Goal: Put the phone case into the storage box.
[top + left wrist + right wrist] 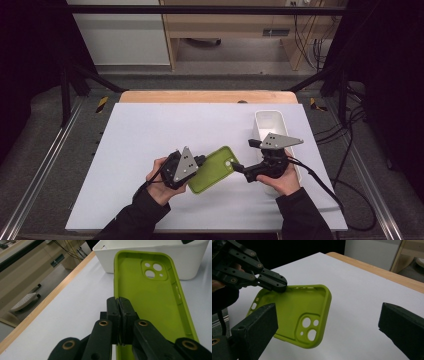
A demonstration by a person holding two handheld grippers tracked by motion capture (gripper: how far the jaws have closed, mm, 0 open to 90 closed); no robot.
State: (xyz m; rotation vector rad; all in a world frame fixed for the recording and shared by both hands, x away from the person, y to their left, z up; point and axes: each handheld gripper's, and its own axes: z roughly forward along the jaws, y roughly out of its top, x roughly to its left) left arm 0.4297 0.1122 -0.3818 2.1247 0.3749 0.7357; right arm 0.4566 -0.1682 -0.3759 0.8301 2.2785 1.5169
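Fingers of the left gripper [119, 315] pinch the green phone case's [150, 302] side wall; the right gripper [327, 322] gapes beside it, probably next to grip the camera end

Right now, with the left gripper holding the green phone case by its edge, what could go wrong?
1. The left gripper pinches only the thin side wall of the green phone case, so the soft case may bend or slip out.
2. The right gripper is open, with its jaws on either side of the camera-hole corner; closing carelessly could push the case out of that grip.
3. The white bin stands close behind the right gripper, so a quick move might knock it.
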